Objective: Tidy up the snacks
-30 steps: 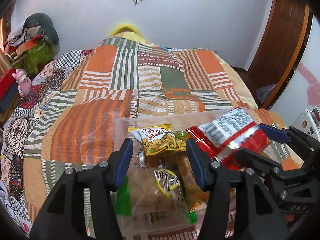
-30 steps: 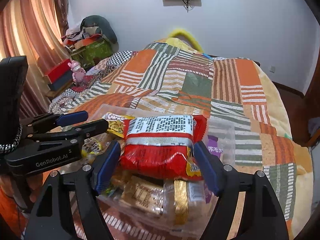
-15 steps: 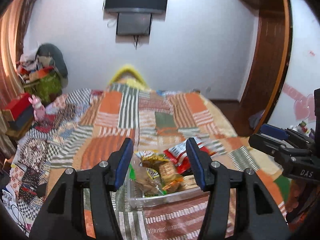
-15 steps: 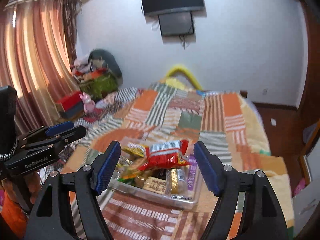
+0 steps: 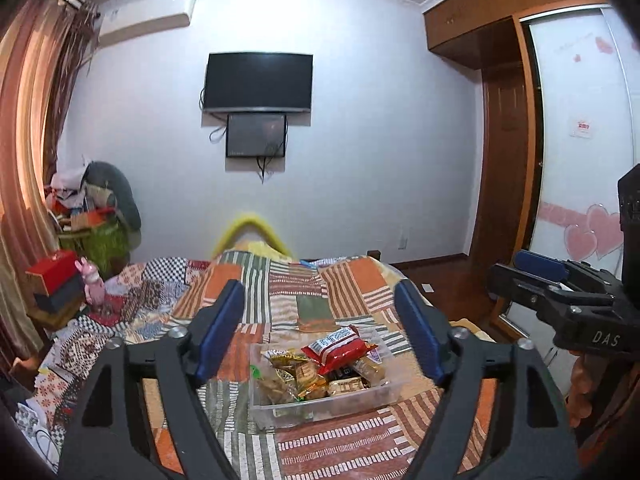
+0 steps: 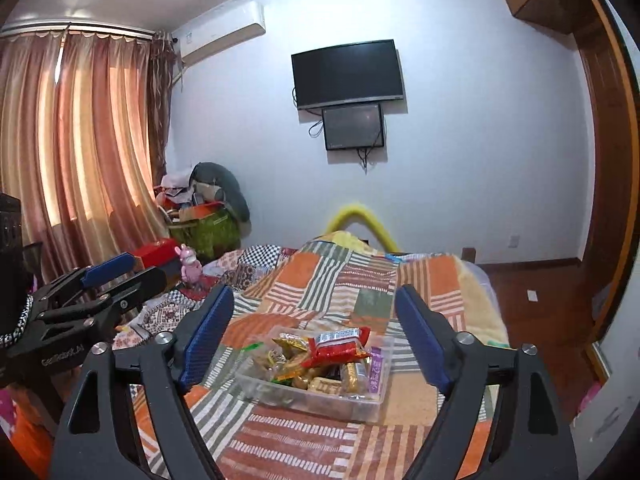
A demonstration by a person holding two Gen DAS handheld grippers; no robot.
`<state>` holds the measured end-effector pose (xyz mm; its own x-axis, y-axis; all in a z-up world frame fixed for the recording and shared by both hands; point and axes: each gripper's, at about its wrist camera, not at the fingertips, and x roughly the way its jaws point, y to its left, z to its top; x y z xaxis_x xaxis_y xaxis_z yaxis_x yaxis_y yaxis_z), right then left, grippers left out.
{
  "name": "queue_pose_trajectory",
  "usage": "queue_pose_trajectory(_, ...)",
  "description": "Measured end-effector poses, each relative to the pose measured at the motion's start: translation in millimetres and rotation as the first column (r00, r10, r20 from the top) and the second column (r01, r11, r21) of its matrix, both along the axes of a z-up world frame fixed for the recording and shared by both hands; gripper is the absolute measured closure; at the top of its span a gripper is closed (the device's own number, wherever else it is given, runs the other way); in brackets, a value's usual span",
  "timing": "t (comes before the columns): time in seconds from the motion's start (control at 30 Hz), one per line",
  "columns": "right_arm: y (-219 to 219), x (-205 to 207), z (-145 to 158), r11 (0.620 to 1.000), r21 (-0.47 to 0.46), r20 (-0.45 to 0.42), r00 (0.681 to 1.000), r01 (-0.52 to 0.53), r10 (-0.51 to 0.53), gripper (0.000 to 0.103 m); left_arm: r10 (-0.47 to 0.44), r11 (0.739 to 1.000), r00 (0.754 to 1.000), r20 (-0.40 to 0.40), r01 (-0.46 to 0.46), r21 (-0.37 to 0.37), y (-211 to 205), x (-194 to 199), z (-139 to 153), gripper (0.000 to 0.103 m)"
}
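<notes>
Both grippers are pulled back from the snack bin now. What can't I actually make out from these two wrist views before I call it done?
- Snacks low in the clear bin: covered by the red packet and other wrappers, both views.
- Wrapper print: too small to read.
- Bedspread near edge: hidden behind the left gripper and right gripper, both open and empty.
- Floor beside the bed: cut off by the fisheye rim.

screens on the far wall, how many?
2. A large black TV is mounted high on the white wall, and a smaller dark screen hangs directly below it, cables dangling underneath. Both appear in each wrist view; none seem hidden.
</notes>
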<state>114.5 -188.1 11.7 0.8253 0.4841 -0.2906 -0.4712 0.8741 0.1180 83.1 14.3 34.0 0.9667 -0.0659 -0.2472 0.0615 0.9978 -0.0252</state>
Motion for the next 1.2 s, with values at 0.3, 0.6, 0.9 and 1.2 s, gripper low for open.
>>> queue_pose_trajectory(0.3,7,-12,-2,0.999,-0.007,0.032,0.999,0.038,-0.038,0.000,0.023,1.000,0.999,0.024,-0.023,0.000,-4,-18,-3,0.003)
queue_pose_trajectory(0.6,7,-20,-5,0.998,-0.027,0.044,0.998,0.055,-0.054,0.000,0.033,0.999,0.999,0.024,-0.033,-0.013,0,-20,-5,0.000)
queue_pose_trajectory(0.9,5,-21,-6,0.998,-0.024,0.041,0.997,0.059,-0.058,0.000,0.036,0.999,0.999,0.006,-0.036,-0.026,1,-19,-9,0.000)
queue_pose_trajectory(1.2,4,-22,-6,0.998,-0.024,0.045,0.997,0.060,-0.059,0.000,0.036,0.999,0.999,0.007,-0.036,-0.013,-2,-18,-10,0.000)
